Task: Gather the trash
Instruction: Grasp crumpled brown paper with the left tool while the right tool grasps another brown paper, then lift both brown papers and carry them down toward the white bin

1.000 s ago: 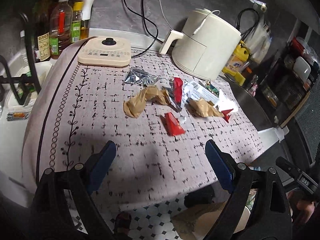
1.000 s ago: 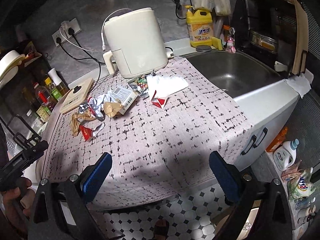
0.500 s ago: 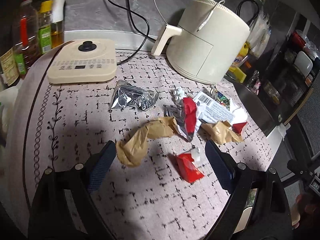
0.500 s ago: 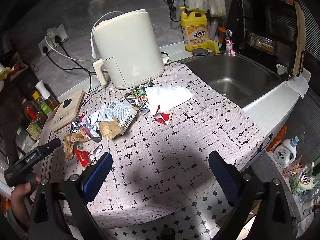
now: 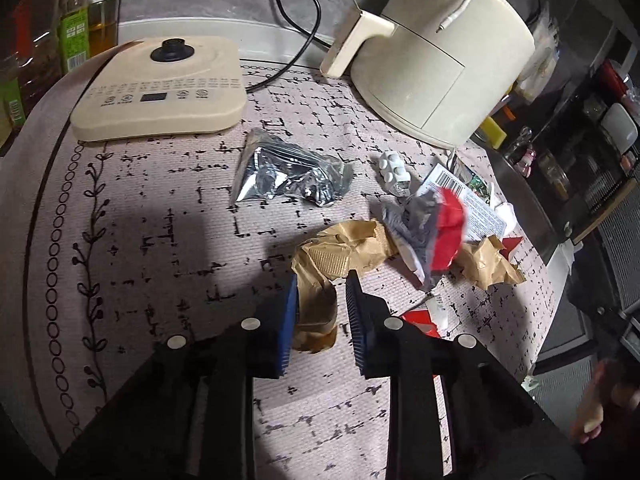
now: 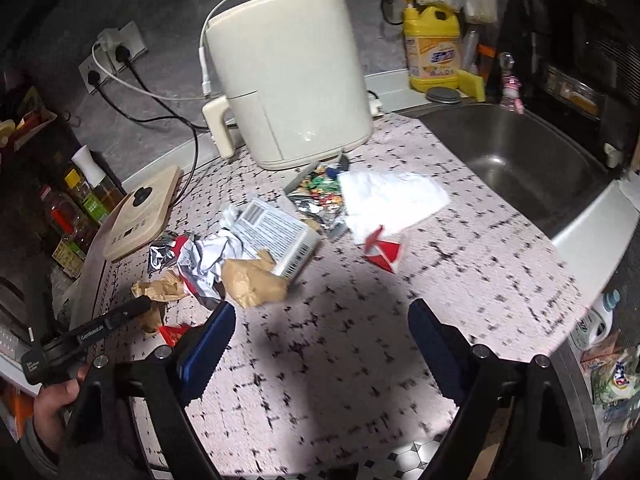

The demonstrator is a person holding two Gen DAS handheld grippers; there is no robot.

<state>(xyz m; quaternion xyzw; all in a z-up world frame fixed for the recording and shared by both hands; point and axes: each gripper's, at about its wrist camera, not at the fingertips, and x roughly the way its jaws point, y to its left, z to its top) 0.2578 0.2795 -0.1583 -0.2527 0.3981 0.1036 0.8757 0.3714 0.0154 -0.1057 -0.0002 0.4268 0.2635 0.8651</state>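
The setting is a home kitchen. A cream air fryer (image 6: 288, 80) stands on a counter covered with a patterned cloth (image 6: 460, 280). A stainless steel sink (image 6: 516, 160) is set into the counter beside it. A yellow dish detergent bottle (image 6: 432, 52) and a sponge (image 6: 472, 84) sit behind the sink. Cooking oil and sauce bottles (image 6: 86, 196) stand at the counter's other end, near a flat induction cooker (image 5: 160, 92). A wall socket (image 6: 114, 54) holds appliance plugs.

Both the left gripper (image 5: 321, 298) and the right gripper (image 6: 322, 338) have black frames with round silver screws and blue ribbed finger pads (image 5: 287, 322). The left hand (image 6: 52, 400) shows bare skin and a grey sleeve cuff.
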